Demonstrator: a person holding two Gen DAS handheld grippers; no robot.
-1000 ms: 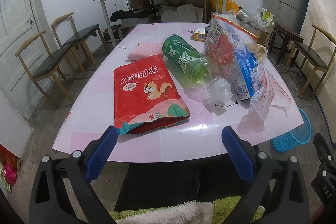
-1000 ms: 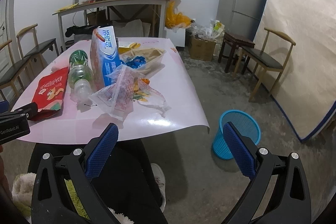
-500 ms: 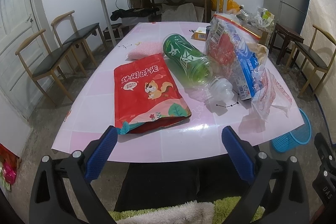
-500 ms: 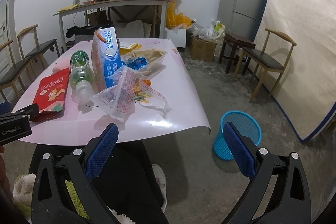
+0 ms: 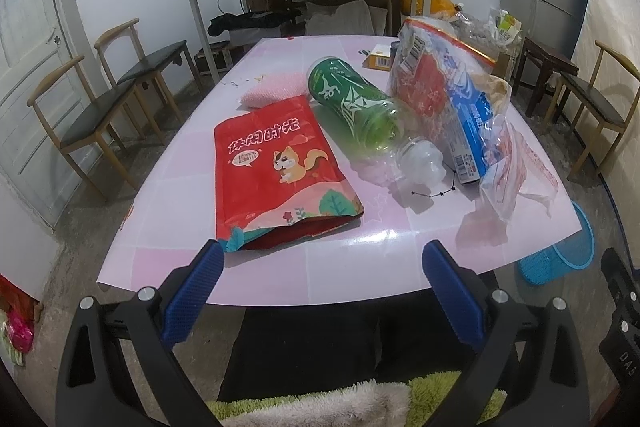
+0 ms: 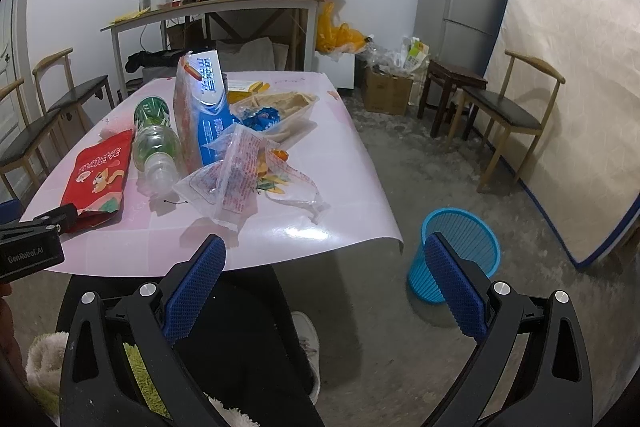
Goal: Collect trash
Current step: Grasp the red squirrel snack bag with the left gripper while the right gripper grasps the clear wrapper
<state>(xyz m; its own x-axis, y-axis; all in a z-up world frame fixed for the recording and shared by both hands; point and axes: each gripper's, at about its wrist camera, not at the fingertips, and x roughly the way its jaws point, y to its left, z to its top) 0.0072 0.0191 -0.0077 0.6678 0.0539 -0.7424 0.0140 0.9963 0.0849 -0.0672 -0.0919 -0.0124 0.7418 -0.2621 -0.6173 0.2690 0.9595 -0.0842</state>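
Note:
Trash lies on a pink table (image 5: 280,267): a red snack pouch (image 5: 276,167), a green plastic bottle (image 5: 356,107) on its side, a blue and red bag (image 5: 444,99), a crumpled clear wrapper (image 5: 508,167) and a takeaway tray (image 6: 288,107). A blue mesh bin (image 6: 456,251) stands on the floor right of the table. My left gripper (image 5: 320,283) is open and empty, just short of the table's near edge, in front of the pouch. My right gripper (image 6: 324,279) is open and empty, over the floor between the table's corner and the bin.
Wooden chairs stand left (image 5: 92,107) and right (image 6: 516,107) of the table. A side table (image 6: 224,7) with pots and jars stands at the back wall. A fridge (image 6: 460,7) and a mattress (image 6: 572,107) are at the right.
Both grippers have crept slightly forward toward the table. Nothing was picked up or moved.

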